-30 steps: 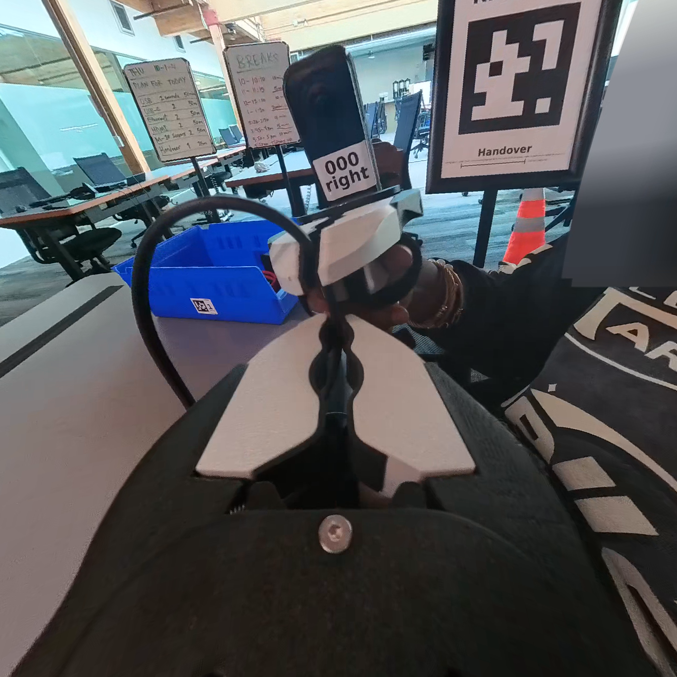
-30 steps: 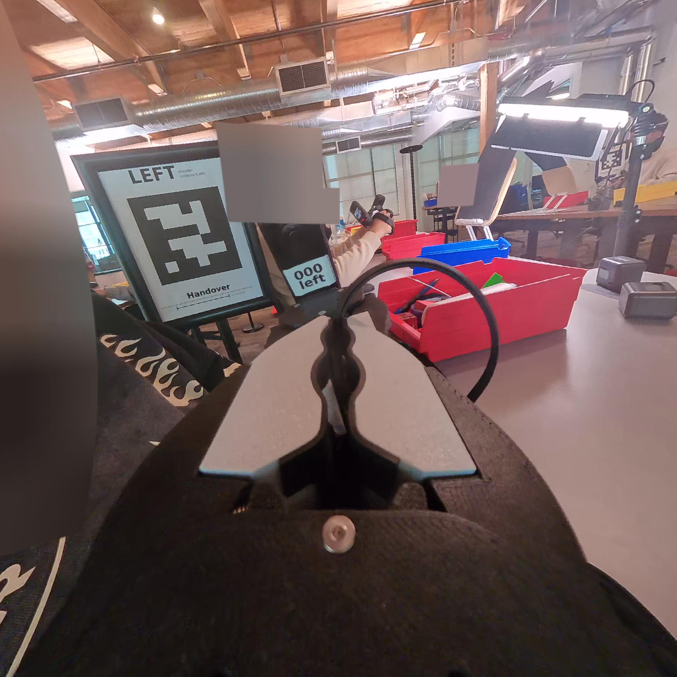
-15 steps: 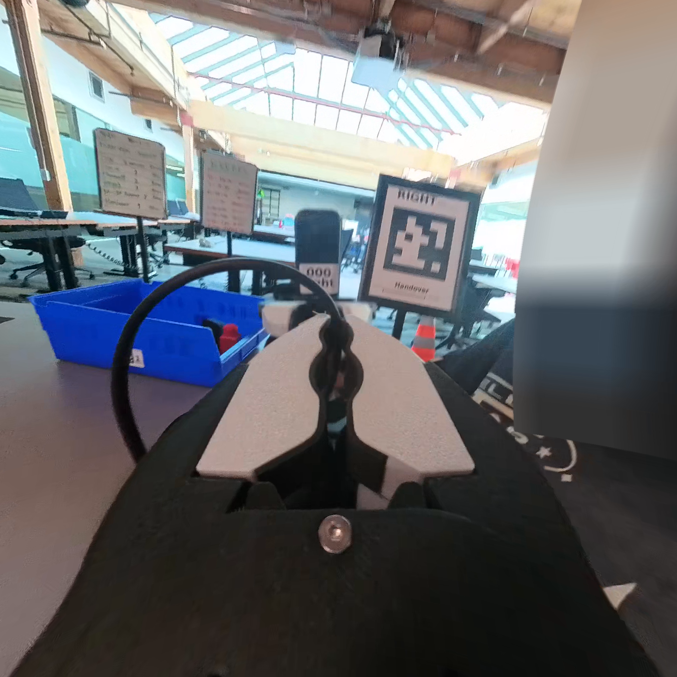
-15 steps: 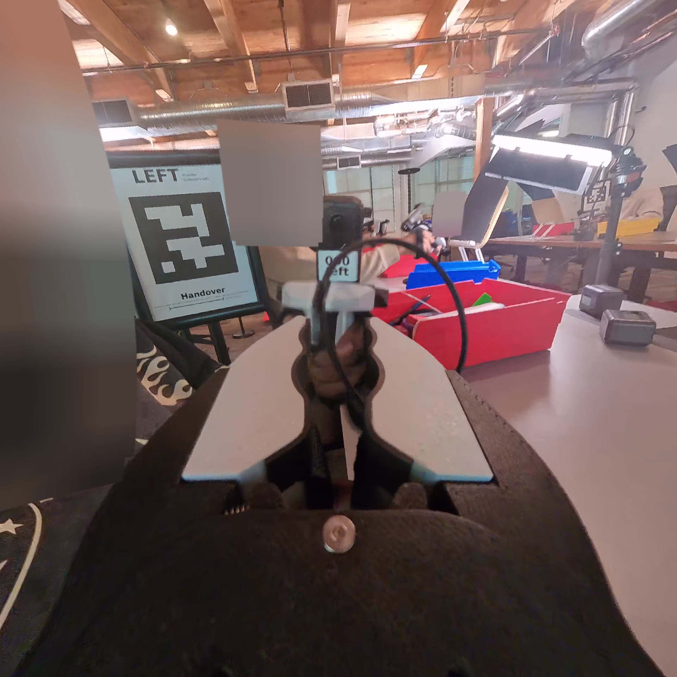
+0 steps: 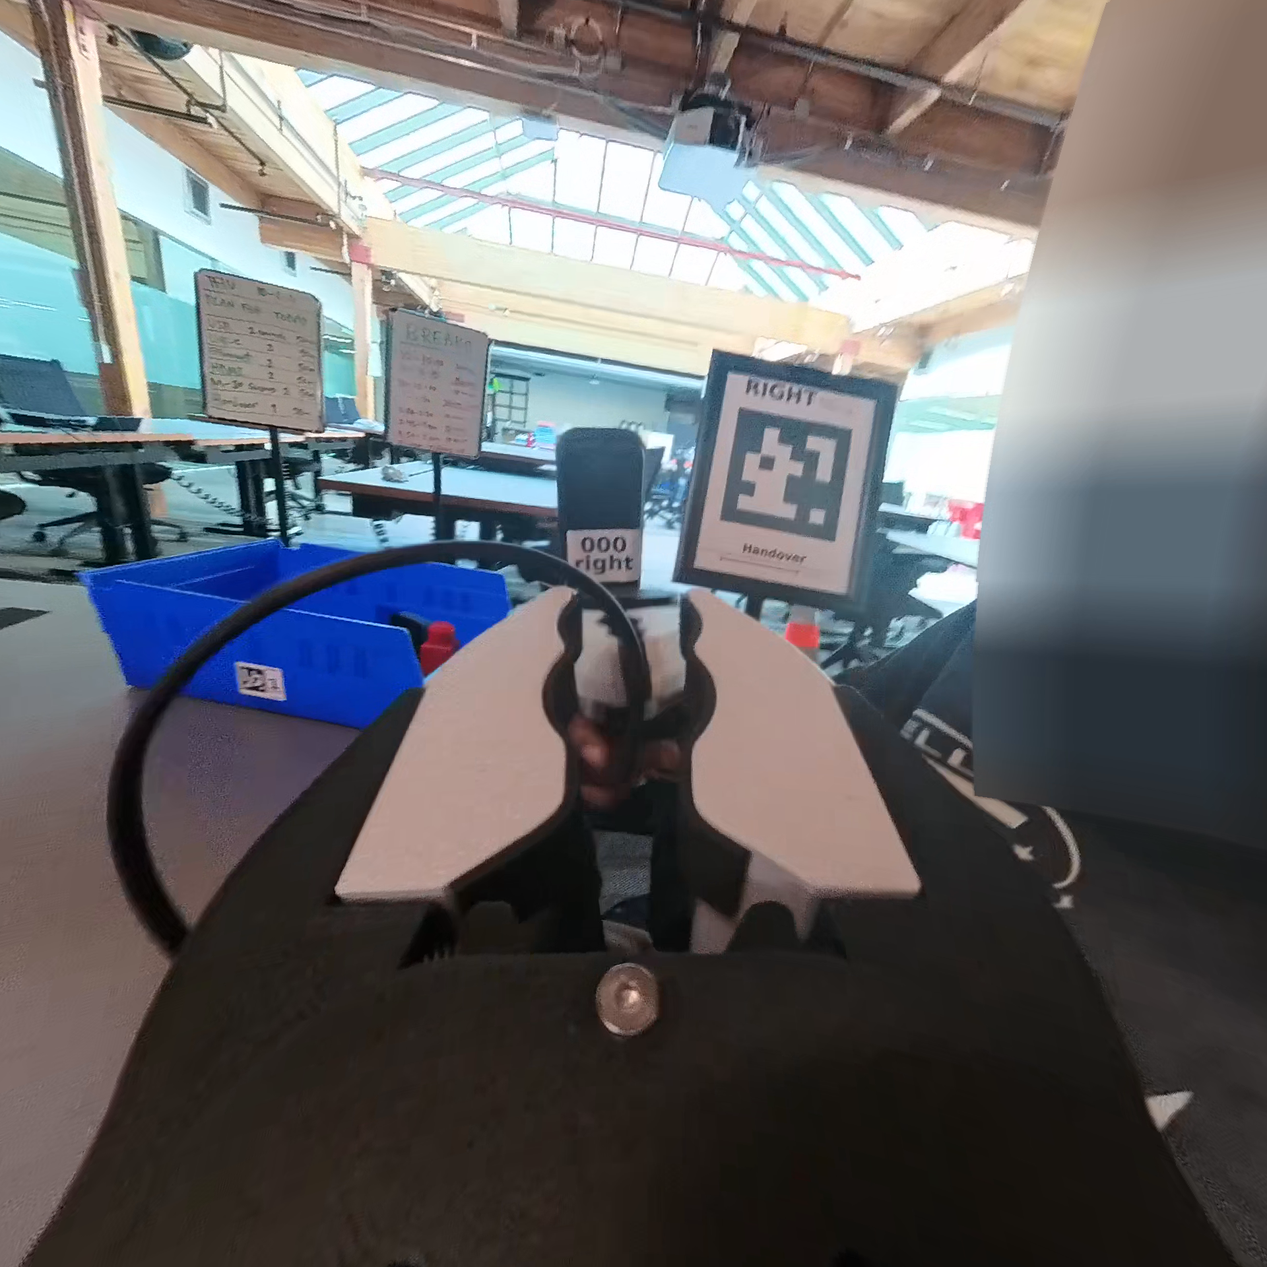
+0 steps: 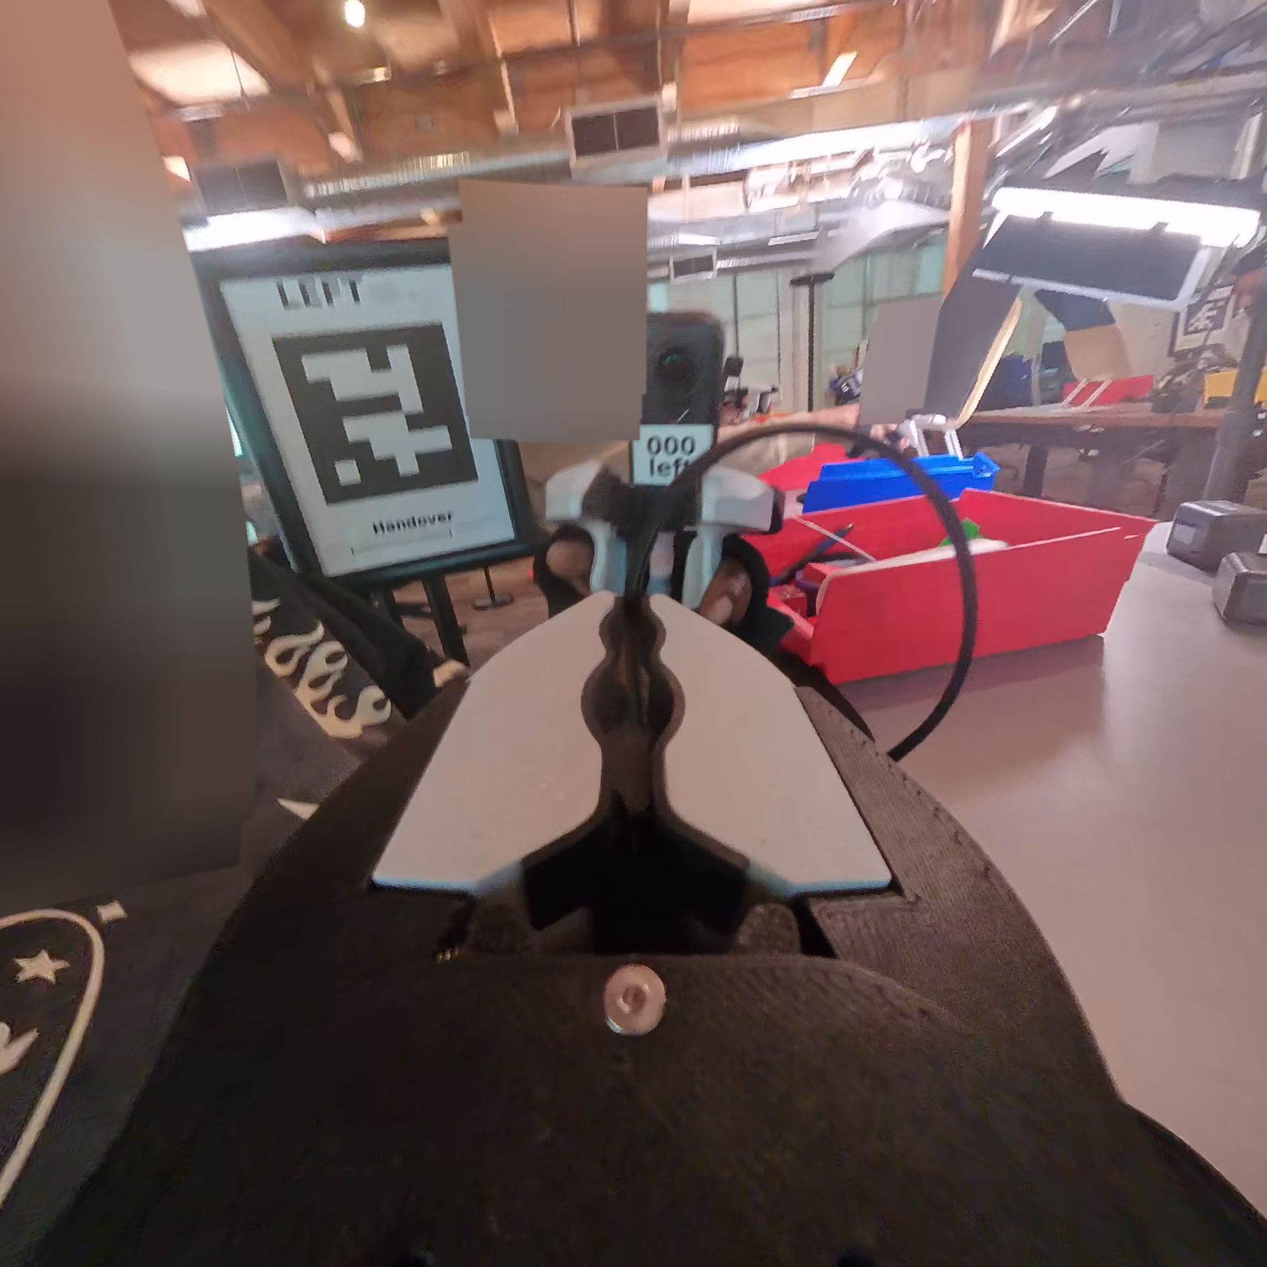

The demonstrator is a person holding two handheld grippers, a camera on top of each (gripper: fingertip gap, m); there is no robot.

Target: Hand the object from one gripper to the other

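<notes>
The object is a black cable (image 6: 967,603) bent into a loop. My right gripper (image 6: 632,603) is shut on the cable's end, and the loop arcs up and off to the right. My left gripper (image 5: 629,603) is open; the cable (image 5: 125,781) runs through the gap between its fingers, which stand apart from it. The left gripper also shows in the right wrist view (image 6: 658,541), close in front, with its jaws spread on either side of the cable. In the left wrist view the right gripper's pale fingers (image 5: 610,665) show through the gap, with a hand behind them.
A blue bin (image 5: 274,637) stands on the grey table (image 5: 62,788) at the left. A red bin (image 6: 960,603) with small items and two dark boxes (image 6: 1213,535) stand on the table (image 6: 1111,788) at the right. Marker signs on stands (image 5: 781,480) (image 6: 370,411) and a person in black clothing are behind. My two grippers' fingertips are within a few centimetres of each other.
My left gripper, shut on the cable a second ago, has opened. My right gripper, slightly apart half a second ago, has shut on the cable. Both views have tilted upward.
</notes>
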